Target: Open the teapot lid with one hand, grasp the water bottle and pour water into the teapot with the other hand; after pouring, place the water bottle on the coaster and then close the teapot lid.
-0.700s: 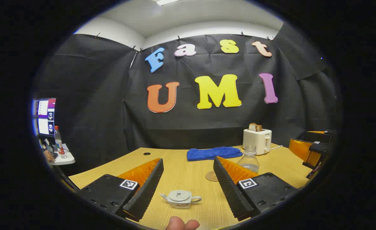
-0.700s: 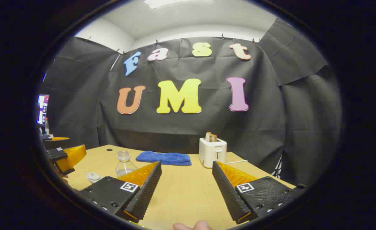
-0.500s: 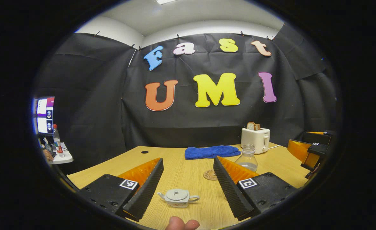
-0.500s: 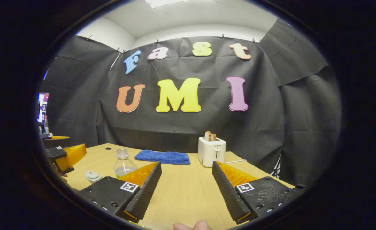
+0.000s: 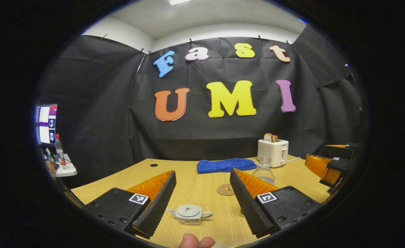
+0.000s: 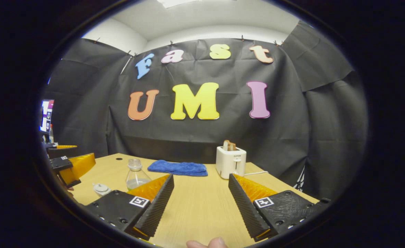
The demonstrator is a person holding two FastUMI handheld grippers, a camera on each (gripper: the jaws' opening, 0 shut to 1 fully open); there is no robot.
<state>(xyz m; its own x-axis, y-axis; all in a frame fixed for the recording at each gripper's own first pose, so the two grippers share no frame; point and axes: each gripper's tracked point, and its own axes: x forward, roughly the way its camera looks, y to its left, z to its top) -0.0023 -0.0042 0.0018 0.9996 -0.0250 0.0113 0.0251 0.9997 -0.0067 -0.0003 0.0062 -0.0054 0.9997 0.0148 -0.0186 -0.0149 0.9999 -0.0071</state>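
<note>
The small grey ceramic teapot (image 5: 189, 214), lid seated, is seen on the light wooden tabletop (image 5: 202, 186) between the wide-spread fingers of the left claw (image 5: 202, 201). A clear, uncapped plastic water bottle (image 5: 263, 171) stands upright just beside a round brown coaster (image 5: 226, 189). The right claw (image 6: 200, 203) is held wide open above bare tabletop, gripping nothing.

A recording booth: black cloth walls (image 6: 326, 113) round a tabletop (image 6: 195, 203), a monitor (image 5: 47, 124) outside.
</note>
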